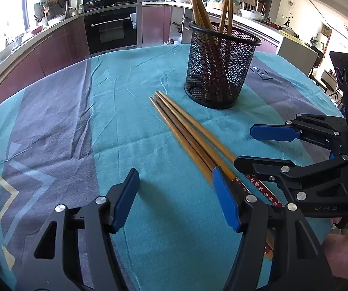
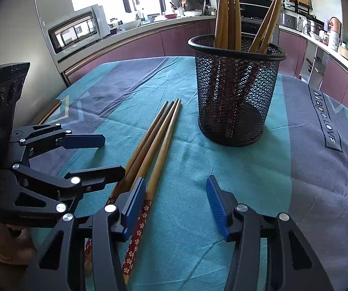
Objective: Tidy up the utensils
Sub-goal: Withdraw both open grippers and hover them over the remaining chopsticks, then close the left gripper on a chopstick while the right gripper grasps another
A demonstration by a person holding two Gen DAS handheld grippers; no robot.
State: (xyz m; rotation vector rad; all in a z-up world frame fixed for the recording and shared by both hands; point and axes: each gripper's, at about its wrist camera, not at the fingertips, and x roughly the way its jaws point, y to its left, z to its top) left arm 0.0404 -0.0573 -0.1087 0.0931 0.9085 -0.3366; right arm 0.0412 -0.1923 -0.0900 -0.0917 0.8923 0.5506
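Note:
Several wooden chopsticks (image 1: 186,126) (image 2: 157,140) lie side by side on the teal cloth, their red flowered ends towards me. Behind their tips stands a black mesh holder (image 1: 222,68) (image 2: 234,97) with several chopsticks upright in it. My left gripper (image 1: 174,194) is open and low over the cloth. Its right finger overlaps the bundle's handle end, and only bare cloth shows between its pads. My right gripper (image 2: 176,201) is open too, with its left finger over the same bundle; one flowered chopstick lies just inside that finger, not pinched. Each gripper shows in the other's view (image 1: 258,148) (image 2: 106,155).
A teal and grey tablecloth (image 1: 76,121) covers the round table. Kitchen counters, an oven (image 1: 112,29) and a microwave (image 2: 76,31) curve round behind. A hand (image 2: 4,242) holds the left gripper. The table edge runs close on the left.

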